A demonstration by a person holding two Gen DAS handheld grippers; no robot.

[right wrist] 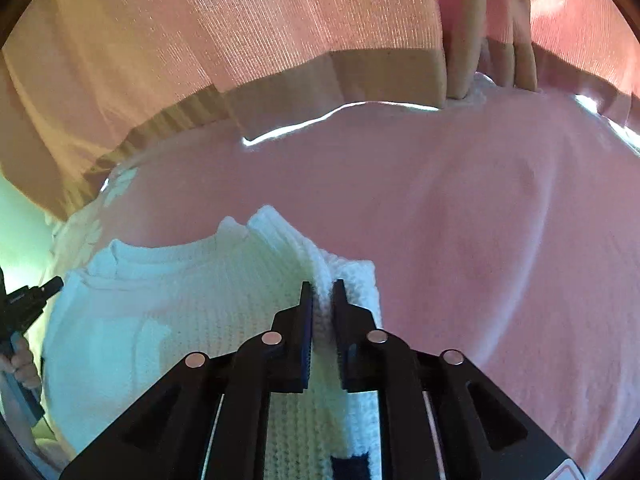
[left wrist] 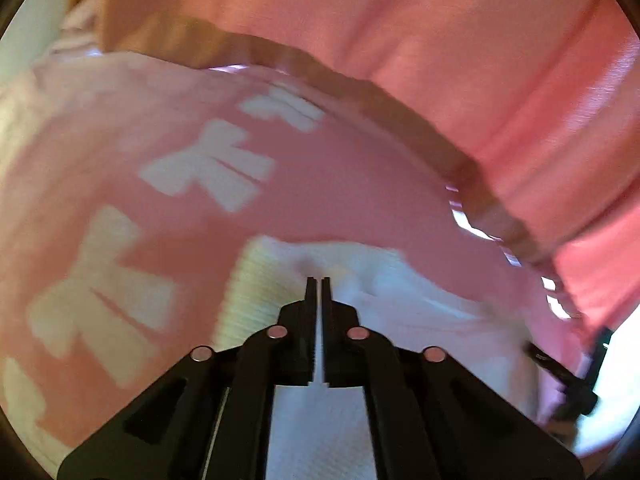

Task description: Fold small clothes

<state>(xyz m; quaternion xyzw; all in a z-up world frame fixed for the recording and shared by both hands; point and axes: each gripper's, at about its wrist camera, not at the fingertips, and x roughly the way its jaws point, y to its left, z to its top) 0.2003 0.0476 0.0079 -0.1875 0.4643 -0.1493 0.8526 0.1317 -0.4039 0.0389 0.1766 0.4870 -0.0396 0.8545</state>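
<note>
A small pink knit garment (left wrist: 340, 184) with white bow shapes (left wrist: 208, 164) and a white ribbed band (left wrist: 256, 292) fills the left wrist view. My left gripper (left wrist: 319, 280) is shut on its white edge. In the right wrist view the same pink garment (right wrist: 440, 220) spreads ahead, with its white knit part (right wrist: 160, 312) at lower left. My right gripper (right wrist: 322, 284) is shut on a fold of the white knit edge. The left gripper (right wrist: 24, 304) and the hand holding it show at the far left of the right wrist view.
A pink-orange curtain-like cloth with a tan hem (left wrist: 440, 40) hangs behind the garment, also in the right wrist view (right wrist: 240, 40). Bright light shows under its hem (right wrist: 320, 120). The other gripper (left wrist: 568, 376) shows at the right edge of the left wrist view.
</note>
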